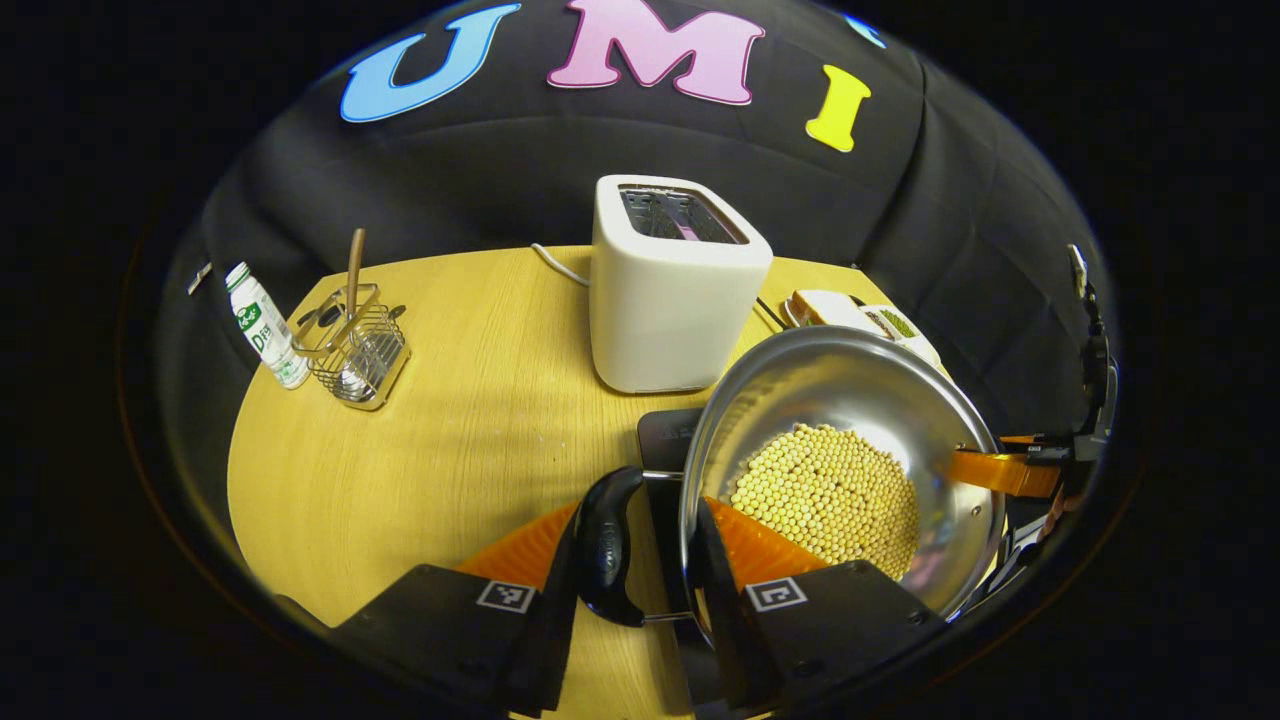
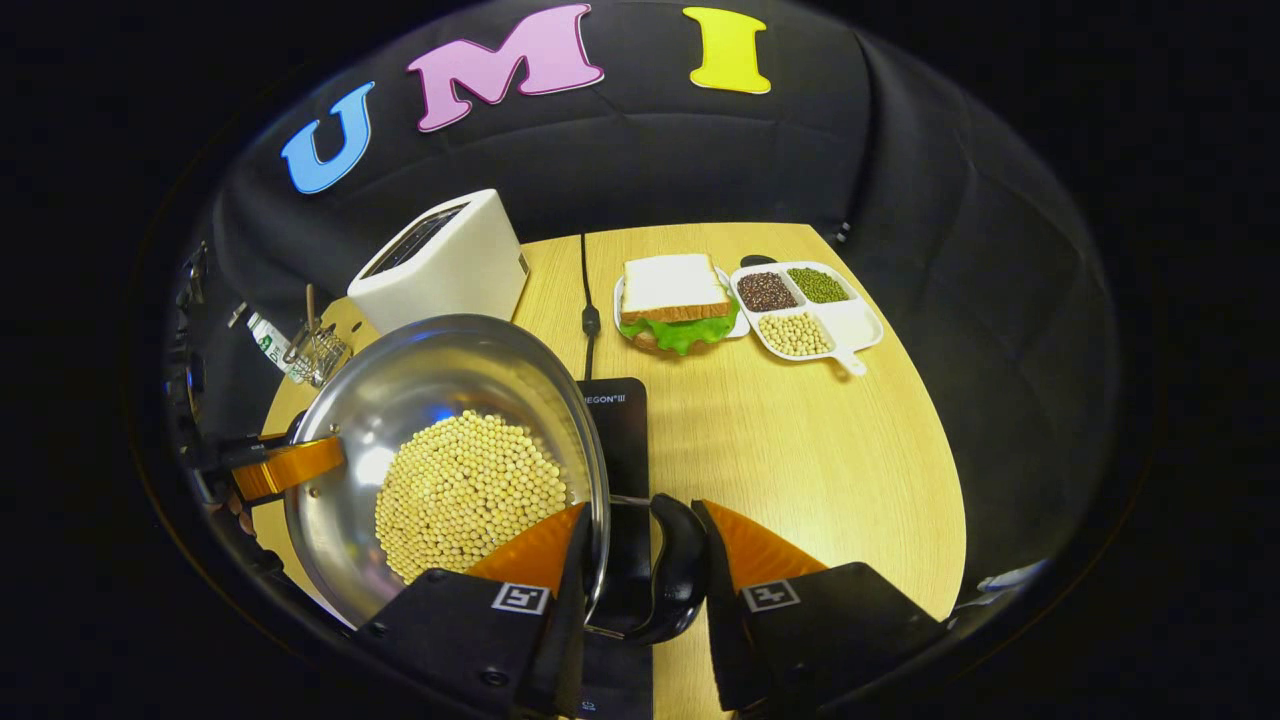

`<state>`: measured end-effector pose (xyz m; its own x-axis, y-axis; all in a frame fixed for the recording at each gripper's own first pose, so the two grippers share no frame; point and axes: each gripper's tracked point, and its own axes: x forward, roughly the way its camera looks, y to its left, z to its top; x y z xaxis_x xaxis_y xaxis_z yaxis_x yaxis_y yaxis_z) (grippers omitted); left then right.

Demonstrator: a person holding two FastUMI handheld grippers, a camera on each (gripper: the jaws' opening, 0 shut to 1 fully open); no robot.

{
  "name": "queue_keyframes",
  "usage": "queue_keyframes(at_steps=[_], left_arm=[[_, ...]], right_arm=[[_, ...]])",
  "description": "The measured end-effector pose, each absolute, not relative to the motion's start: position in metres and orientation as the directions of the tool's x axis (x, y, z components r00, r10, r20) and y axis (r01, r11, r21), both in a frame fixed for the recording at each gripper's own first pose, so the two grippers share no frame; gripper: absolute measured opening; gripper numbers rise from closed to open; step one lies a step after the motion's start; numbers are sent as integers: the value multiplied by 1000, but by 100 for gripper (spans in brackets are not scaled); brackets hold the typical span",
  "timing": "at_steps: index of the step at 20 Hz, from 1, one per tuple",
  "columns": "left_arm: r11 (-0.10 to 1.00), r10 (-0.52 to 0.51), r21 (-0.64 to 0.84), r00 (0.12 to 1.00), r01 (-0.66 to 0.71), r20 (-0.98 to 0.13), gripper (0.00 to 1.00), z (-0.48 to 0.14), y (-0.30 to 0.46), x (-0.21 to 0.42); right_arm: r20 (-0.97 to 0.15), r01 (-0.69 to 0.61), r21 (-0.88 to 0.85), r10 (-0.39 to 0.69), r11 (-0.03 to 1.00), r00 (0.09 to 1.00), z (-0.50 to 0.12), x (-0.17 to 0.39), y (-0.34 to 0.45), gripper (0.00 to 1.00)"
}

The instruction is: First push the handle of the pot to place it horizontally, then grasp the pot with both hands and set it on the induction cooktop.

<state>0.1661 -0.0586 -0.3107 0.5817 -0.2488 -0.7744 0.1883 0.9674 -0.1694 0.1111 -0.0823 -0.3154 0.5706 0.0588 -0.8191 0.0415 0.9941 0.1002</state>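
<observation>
- We are pinching the pot's point(image 1: 850, 450) side handles: left gripper point(image 1: 645, 560) straddling one handle point(image 1: 607, 545), right gripper point(image 2: 640, 565) the other point(image 2: 675, 570)
- We are holding the pot above the induction cooktop point(image 2: 618, 430); setting it down is remaining

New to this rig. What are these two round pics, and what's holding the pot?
No robot arm: a person carries a hand-held gripper in each hand, each with its own fisheye camera. In the left gripper view, the left hand-held gripper clamps one black side handle of the steel pot of soybeans. In the right gripper view, the right hand-held gripper clamps the opposite handle. On the table: black cooktop beneath the pot, toaster, sandwich, divided bean dish, bottle, utensil rack.
</observation>
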Motion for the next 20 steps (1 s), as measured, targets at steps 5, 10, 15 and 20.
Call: queue_keyframes(at_steps=[5,10,15,20], left_arm=[[975,-221,-156,587,159,-779,79,-315,-57,165],[977,-212,-165,607,133,-766,95,-307,-50,163],[972,-235,-181,650,150,-723,96,-277,-51,153],[974,-228,-157,731,165,-644,96,-228,-48,136]], right_arm=[[-812,56,116,63,992,580,-312,114,-82,74],[-808,84,112,42,990,588,-305,112,-87,99],[-760,85,90,13,992,650,-274,111,-87,99],[-634,61,47,-18,997,773,-207,109,-79,99]])
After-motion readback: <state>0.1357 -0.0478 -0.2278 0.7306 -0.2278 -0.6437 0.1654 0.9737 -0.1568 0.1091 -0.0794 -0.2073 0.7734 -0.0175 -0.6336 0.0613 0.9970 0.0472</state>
